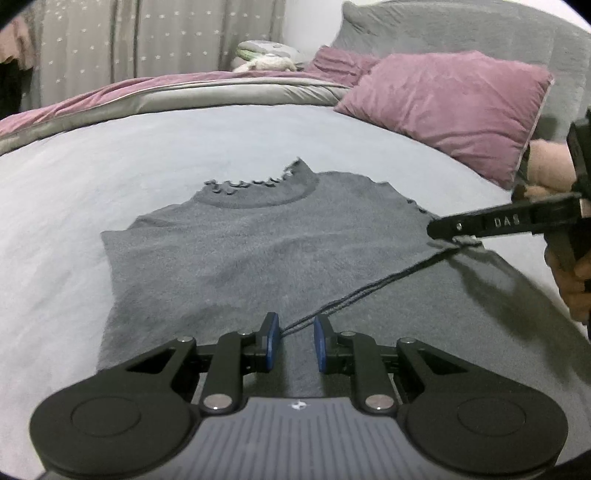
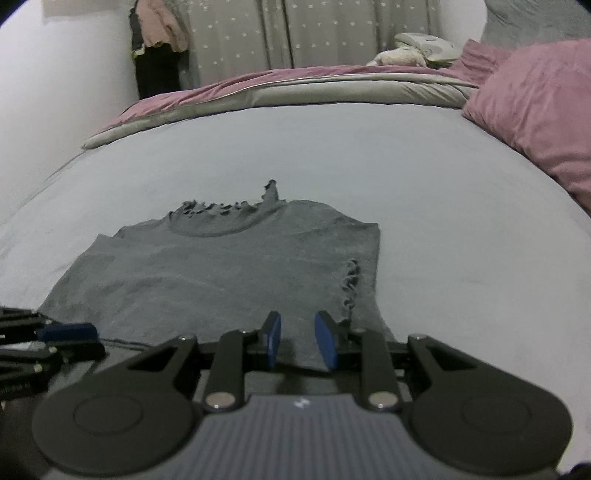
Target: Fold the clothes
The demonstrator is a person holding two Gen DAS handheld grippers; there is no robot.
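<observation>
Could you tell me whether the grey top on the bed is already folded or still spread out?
Partly folded. The grey top has both sides turned in with straight edges, and its lower part is doubled up along a fold edge; the neckline end lies flat.

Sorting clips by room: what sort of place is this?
Most likely a bedroom: a bed with a pink pillow, a folded duvet and curtains behind. A grey top lies on the bed.

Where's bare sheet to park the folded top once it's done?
Bare sheet lies between the grey top and the purple pillow, and beyond the collar up to the folded duvet. The near edge is crowded by both hand-held grippers.
</observation>
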